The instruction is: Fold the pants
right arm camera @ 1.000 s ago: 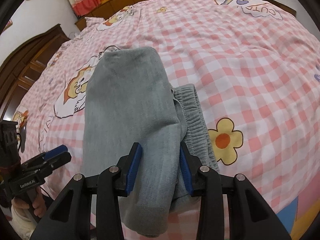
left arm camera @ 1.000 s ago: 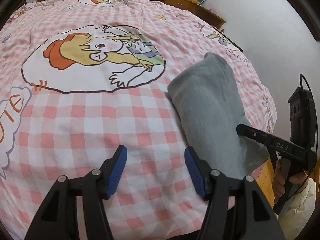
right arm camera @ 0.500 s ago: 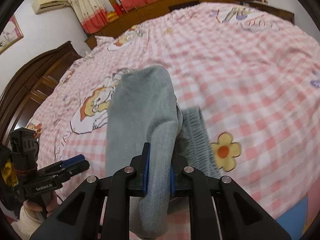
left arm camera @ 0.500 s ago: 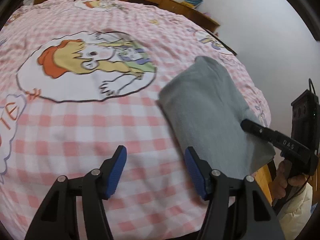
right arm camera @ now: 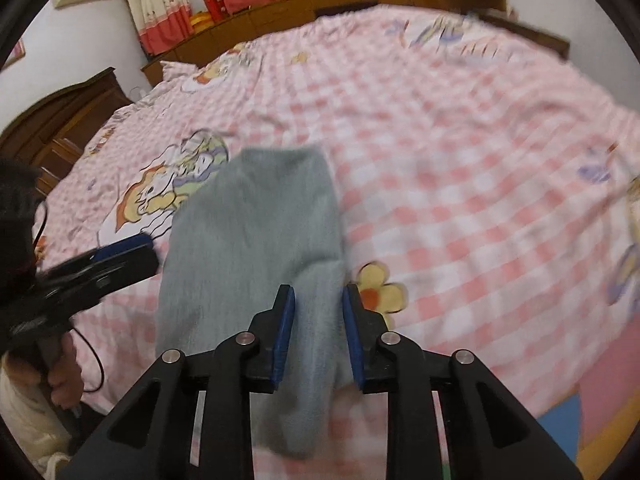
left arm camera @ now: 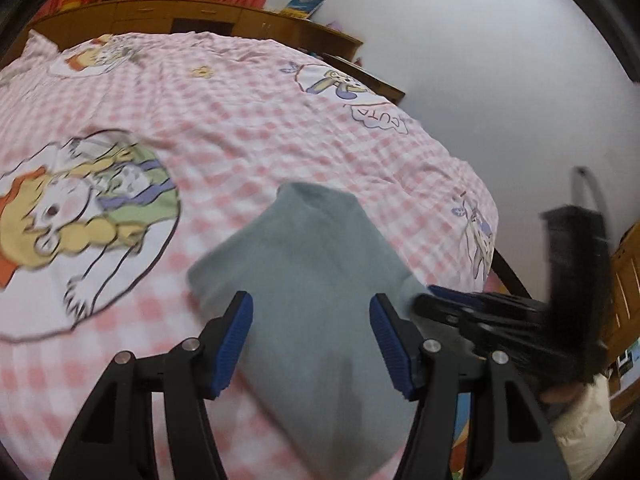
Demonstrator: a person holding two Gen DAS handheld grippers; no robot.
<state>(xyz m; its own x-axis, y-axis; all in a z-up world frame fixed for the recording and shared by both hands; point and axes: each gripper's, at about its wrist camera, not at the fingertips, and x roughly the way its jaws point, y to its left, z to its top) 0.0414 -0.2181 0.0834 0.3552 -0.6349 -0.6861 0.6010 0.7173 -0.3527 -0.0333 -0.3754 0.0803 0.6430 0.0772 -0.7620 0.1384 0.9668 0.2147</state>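
Observation:
The grey pants (left arm camera: 316,280) lie folded lengthwise on the pink checked bed sheet (left arm camera: 280,120), near its front edge; they also show in the right wrist view (right arm camera: 256,240). My left gripper (left arm camera: 310,344) is open, its blue pads over the near part of the pants, one on each side. My right gripper (right arm camera: 318,332) has its blue pads partly apart with the near right edge of the pants between them; it shows in the left wrist view (left arm camera: 460,308) at the pants' right edge. Both views are blurred.
The bed sheet carries cartoon prints (left arm camera: 80,216) and a yellow flower (right arm camera: 378,292). A wooden headboard and shelf (left arm camera: 192,16) run along the far side. A dark wooden cabinet (right arm camera: 60,120) stands at the left. The bed's front edge is close below the grippers.
My left gripper has swung right, from beside the pants to over them. My right gripper, shut on the pants' edge half a second ago, has parted its pads and pulled the cloth up and back.

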